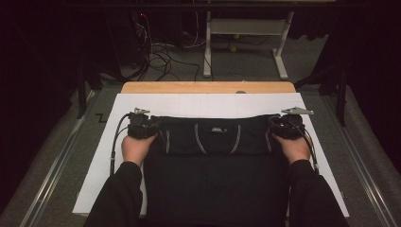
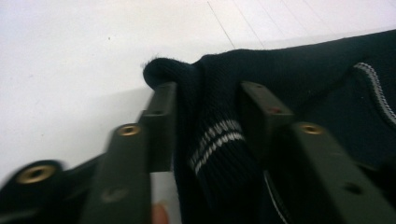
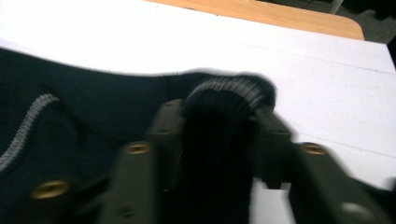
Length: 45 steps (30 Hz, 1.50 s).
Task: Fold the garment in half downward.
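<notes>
Folding a dark knitted sweater (image 1: 215, 142) on the white table (image 1: 101, 156): fold laid, jaws of both grippers (image 1: 142, 126) (image 1: 286, 126) released around its corners; withdrawal is called for.

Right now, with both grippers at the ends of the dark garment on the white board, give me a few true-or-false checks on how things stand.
1. The dark knitted sweater lies on the white board. True.
2. The left gripper has a striped knitted cuff between its jaws. True.
3. The right gripper hangs over bare board, with nothing between its jaws. False: a bunched dark knit fold sits between them.
4. The sweater is folded over, its upper band showing pale stripes. True.
5. The board rests on a glass tabletop. False: a wooden tabletop shows beyond its far edge.
</notes>
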Tool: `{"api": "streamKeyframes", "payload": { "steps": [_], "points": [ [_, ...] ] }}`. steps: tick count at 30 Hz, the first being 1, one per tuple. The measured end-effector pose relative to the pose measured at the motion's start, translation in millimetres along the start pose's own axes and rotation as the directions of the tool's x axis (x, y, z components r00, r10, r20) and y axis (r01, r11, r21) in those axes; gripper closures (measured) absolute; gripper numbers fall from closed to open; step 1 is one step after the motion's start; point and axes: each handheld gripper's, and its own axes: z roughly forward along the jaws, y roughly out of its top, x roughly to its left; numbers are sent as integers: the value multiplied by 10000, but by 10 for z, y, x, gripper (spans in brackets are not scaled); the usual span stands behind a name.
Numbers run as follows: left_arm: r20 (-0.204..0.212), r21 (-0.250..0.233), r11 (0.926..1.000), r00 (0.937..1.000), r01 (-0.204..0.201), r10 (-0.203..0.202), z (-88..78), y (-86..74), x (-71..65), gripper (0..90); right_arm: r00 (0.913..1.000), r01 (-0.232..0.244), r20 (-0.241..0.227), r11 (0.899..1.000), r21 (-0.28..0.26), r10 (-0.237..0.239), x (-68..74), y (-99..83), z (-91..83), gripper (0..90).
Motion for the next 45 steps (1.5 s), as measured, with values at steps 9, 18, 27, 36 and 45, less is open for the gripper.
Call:
{"api": "streamKeyframes", "payload": {
  "steps": [9,18,27,36,45],
  "points": [
    [485,-932,9955,9988,146,-101,-312,-64,-35,311,9977,-324,-616,9961,-816,274,24,-107,-318,318],
    [1452,-1247,9899,9856,-681,861,-399,-294,-251,130,9918,44,-1260,9914,-1309,-210,143,-336,-486,146],
    [1706,-921,9898,9776,-1087,1232,-279,-453,-355,56,9838,514,-1669,9948,-877,-656,258,-528,-467,1],
    [1558,170,9723,9612,-2331,2277,-97,-572,-522,193,9785,785,-1921,9968,118,-748,255,-691,-331,187],
    [1217,306,9690,9631,-2454,2400,-67,-631,-537,341,9792,853,-1884,9952,479,-748,257,-705,-295,395]
  ]
}}
